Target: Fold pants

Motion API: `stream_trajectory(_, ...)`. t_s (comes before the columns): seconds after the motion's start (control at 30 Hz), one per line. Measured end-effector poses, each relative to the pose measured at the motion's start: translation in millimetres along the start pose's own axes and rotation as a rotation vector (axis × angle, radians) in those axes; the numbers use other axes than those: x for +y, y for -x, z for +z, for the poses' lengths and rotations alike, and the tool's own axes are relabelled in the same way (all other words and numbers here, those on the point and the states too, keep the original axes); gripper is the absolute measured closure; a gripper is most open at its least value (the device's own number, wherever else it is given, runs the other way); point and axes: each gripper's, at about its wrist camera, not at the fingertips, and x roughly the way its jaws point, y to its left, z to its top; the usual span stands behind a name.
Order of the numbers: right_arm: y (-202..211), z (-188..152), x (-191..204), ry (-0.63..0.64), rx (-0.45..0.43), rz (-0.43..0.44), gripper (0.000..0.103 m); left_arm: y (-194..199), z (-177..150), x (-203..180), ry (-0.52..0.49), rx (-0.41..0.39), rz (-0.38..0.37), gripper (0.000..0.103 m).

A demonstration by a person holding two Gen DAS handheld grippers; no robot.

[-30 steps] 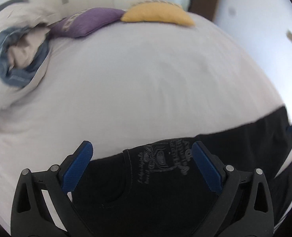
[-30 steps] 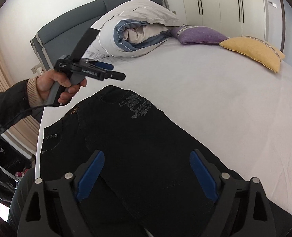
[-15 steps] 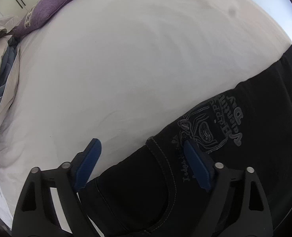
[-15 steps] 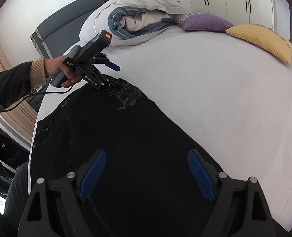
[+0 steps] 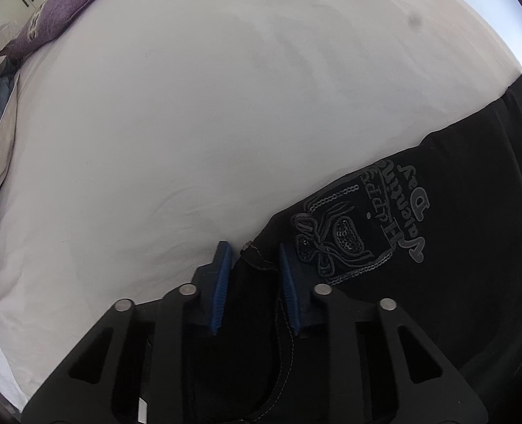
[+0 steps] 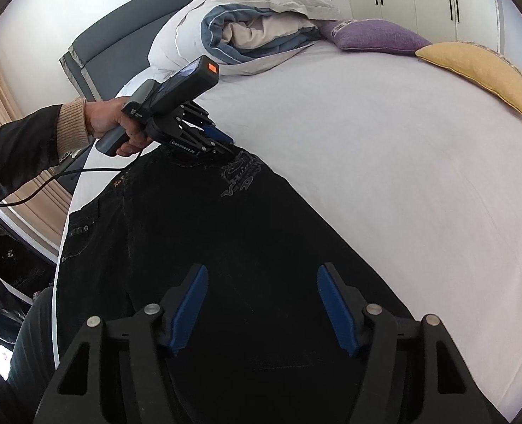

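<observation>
Black pants [image 6: 204, 240] with a grey embroidered emblem [image 5: 359, 233] lie flat on the white bed [image 6: 384, 148]. My left gripper [image 5: 255, 252] has its blue pads closed on the far corner of the waistband [image 5: 257, 258]. It also shows in the right wrist view [image 6: 222, 143], held in a hand at the waist end. My right gripper [image 6: 262, 275] is open and empty, hovering over the leg part of the pants.
A rolled duvet [image 6: 246, 35], a purple cushion [image 6: 377, 35] and a yellow cushion [image 6: 480, 70] lie at the head of the bed. A grey headboard [image 6: 126, 35] stands behind. The bed's left edge runs along the waist side [image 6: 66, 212].
My left gripper came down onto the waistband corner and its jaws closed from wide open onto the cloth. My right gripper stayed open and drew slightly closer over the leg.
</observation>
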Motion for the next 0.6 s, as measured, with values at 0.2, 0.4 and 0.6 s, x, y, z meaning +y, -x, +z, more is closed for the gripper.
stream_trajectory(0.2,-1,20,2,0.026,-0.016,-0.008,0.041,18,-28,-38,-0.020,-0.094,0.105,0.096)
stream_trajectory(0.4,-14,43,5,0.057,-0.017,-0.013,0.045,85,-84,-46,0.002,-0.238,0.153,0.096)
stream_trajectory(0.6,-47,65,15,0.106,0.037,-0.035,0.053,132,-115,-78,-0.013,-0.337,0.195,0.096)
